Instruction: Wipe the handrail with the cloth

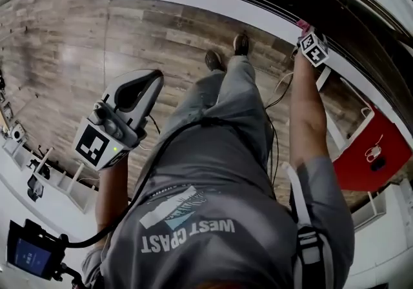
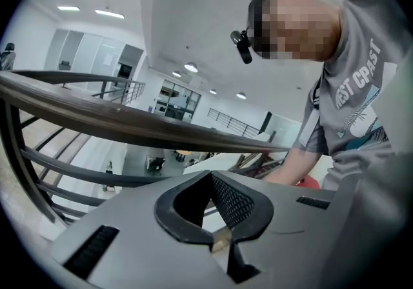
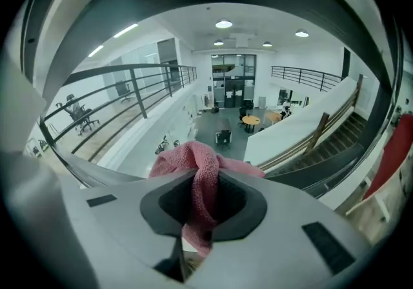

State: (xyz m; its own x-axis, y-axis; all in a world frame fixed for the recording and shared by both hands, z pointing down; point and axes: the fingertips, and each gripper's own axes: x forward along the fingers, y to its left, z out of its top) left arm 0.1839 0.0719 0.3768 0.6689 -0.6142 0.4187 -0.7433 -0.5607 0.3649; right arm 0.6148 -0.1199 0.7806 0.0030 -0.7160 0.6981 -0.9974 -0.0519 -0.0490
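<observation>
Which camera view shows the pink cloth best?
The right gripper view: the pink cloth sits centre frame, pinched in the right claw. The head view catches only a pink sliver beside that claw's marker cube; the left gripper view doesn't clearly show it.

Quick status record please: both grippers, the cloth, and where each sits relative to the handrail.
left gripper: shut, nothing between its jaws, held clear of the handrail
right gripper: shut on the pink cloth, up at the handrail
pink cloth: bunched, bulging out past the jaw tips
cloth-to-rail contact: cannot tell from these views
</observation>
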